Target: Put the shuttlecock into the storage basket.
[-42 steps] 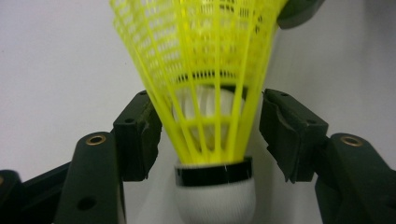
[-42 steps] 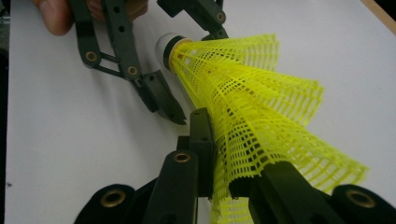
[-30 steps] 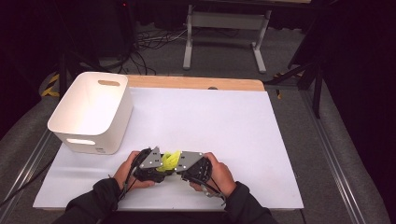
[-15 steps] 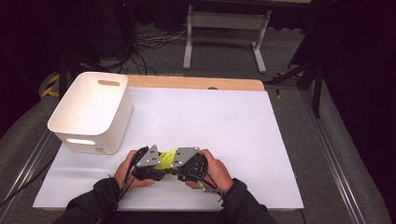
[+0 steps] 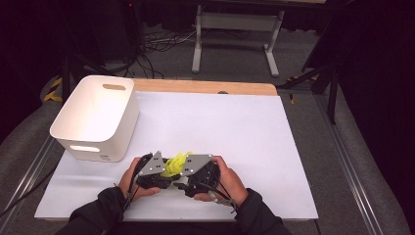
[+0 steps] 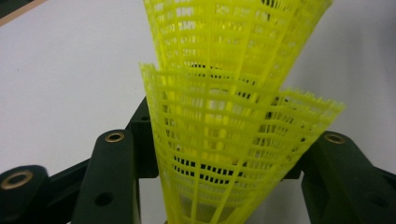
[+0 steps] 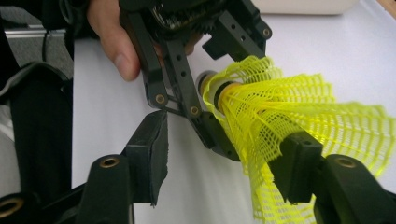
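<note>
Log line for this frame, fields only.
left gripper: shut on shuttlecocks | right gripper: open around skirt | bin: far-left

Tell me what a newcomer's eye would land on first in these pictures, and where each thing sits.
The bright yellow mesh shuttlecocks stand out first, nested one inside another and held between the two grippers at the near edge of the white table. The left gripper clamps them at the cork end, while the right gripper stands open around the skirts. Next comes the white bin with its handle slot, standing at the table's left side.
</note>
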`<control>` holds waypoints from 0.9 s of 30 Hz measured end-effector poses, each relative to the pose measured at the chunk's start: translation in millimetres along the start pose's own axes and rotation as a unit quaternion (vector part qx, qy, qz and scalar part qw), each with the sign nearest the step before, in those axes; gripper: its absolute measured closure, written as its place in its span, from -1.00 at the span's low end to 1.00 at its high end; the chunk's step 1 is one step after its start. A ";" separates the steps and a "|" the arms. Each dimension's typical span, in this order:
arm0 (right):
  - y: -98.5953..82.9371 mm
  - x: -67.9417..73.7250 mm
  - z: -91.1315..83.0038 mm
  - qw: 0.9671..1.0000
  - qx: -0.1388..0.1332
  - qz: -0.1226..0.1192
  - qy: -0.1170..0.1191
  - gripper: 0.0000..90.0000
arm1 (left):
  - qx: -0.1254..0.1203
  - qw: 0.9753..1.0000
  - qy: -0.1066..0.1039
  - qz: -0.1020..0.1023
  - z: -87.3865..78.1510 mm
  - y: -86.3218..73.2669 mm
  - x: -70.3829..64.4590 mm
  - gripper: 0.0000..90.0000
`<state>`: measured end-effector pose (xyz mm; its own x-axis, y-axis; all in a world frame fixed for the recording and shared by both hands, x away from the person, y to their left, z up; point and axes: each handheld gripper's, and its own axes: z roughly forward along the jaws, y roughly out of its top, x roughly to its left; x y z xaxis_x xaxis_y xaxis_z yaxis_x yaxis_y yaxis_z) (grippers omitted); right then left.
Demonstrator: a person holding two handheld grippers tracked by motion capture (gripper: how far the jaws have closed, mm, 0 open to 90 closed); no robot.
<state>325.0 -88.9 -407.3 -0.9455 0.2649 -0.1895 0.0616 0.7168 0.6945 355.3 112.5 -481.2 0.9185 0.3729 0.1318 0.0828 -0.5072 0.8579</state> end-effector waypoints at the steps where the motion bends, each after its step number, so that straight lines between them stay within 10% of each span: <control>1: 0.4 0.4 -0.2 1.000 0.000 0.003 -0.003 -0.11 | -0.002 1.000 -0.001 -0.002 -0.2 0.0 -0.3 0.07; 12: -0.1 0.2 -7.5 1.000 -0.011 0.015 -0.017 -0.20 | -0.009 1.000 0.001 -0.002 -2.2 0.1 -0.7 0.09; 21: -7.4 -3.1 -13.7 1.000 -0.020 0.016 -0.007 0.85 | -0.009 1.000 -0.005 0.010 -2.6 1.4 -3.3 0.10; 27: -8.1 -3.1 -11.6 0.999 -0.033 0.015 0.005 0.92 | 0.000 1.000 -0.004 0.024 -1.1 1.9 -5.9 0.10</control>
<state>323.7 -103.1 -404.3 -0.9467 0.2790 -0.1608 0.0697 0.6649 0.7437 349.6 110.2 -479.8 0.9242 0.3426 0.1688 0.0389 -0.5243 0.8507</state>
